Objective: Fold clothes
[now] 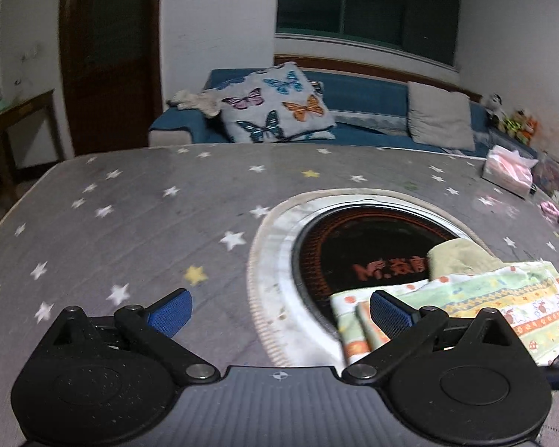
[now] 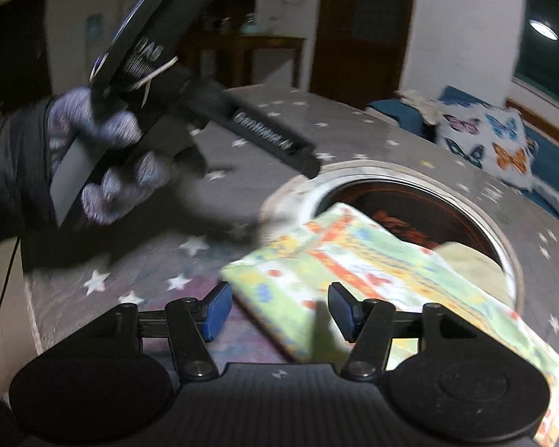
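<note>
Both grippers, left (image 1: 277,311) and right (image 2: 275,311), hang spread wide and empty over the patterned cloth (image 2: 354,260), which already looks folded flat, near the table's (image 1: 130,223) round burner (image 1: 372,246).

Table cover (image 1: 130,216): grey, scattered with white stars, a few yellow
Round inset in table (image 1: 354,246): black with orange-red rings and lettering, whitish stained rim
Folded cloth (image 2: 354,260): pale green and cream, orange and yellow bands, small red and blue prints
Second cloth (image 1: 462,257) beneath it: plain pale yellow-green
Left claw (image 1: 279,313): black body, blue pads
Right claw (image 2: 275,309): black body, blue pads
Glove (image 2: 104,156): speckled grey-lilac knit, black sleeve
Cushion (image 1: 275,104): white, with pink, blue, orange and teal butterflies
Second cushion (image 1: 439,115): plain grey
Sofa (image 1: 361,93): blue
Tissue pack (image 1: 508,167): pink
</note>
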The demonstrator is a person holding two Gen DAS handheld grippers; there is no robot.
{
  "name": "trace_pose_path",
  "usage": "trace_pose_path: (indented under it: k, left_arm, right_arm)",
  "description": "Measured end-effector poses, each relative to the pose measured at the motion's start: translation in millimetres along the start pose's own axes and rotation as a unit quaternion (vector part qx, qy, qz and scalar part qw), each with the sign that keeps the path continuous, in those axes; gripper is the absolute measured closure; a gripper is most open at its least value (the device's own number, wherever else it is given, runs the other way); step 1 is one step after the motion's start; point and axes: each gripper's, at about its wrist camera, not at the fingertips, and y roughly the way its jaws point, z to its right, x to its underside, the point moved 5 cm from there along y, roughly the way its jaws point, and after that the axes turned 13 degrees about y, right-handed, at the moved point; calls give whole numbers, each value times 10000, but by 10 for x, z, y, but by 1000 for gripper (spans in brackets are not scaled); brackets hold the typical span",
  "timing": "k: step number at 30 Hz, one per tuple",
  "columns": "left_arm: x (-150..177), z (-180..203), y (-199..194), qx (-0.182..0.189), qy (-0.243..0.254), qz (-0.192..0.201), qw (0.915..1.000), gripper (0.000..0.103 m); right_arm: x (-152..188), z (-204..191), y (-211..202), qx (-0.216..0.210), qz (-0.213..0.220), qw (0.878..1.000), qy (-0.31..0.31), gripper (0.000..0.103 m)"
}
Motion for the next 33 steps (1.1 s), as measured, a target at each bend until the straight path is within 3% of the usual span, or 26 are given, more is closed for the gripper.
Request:
trace_pose_path:
  k: [4, 7, 12, 15, 23, 29, 33]
  left_arm:
    - [120, -52, -61, 54, -182, -55, 9998, 0]
    - [199, -69, -102, 174, -389, -101, 9990, 0]
    - [291, -18, -117, 706, -1046, -317, 9915, 0]
    - [307, 42, -100, 1084, -1474, -471, 9820, 0]
    - [277, 226, 22, 1901, -2451, -841, 9470, 3]
    - [198, 432, 180, 2365, -2708, -1009, 9276, 25]
    - [247, 494, 301, 2517, -2858, -1155, 9174, 72]
  right_arm:
    - [38, -177, 129, 72, -84, 9996, -265, 48]
    - [52, -201, 195, 205, -128, 9992, -311, 56]
    - [-8, -140, 146, 215, -12, 9997, -111, 83]
    - [-74, -75, 63, 145, 112, 9998, 89, 89]
    - [-243, 97, -207, -21, 478, 9971, 589, 92]
    - [-221, 116, -320, -102, 588, 9962, 641, 92]
    - [-164, 108, -324, -209, 548, 9960, 680, 92]
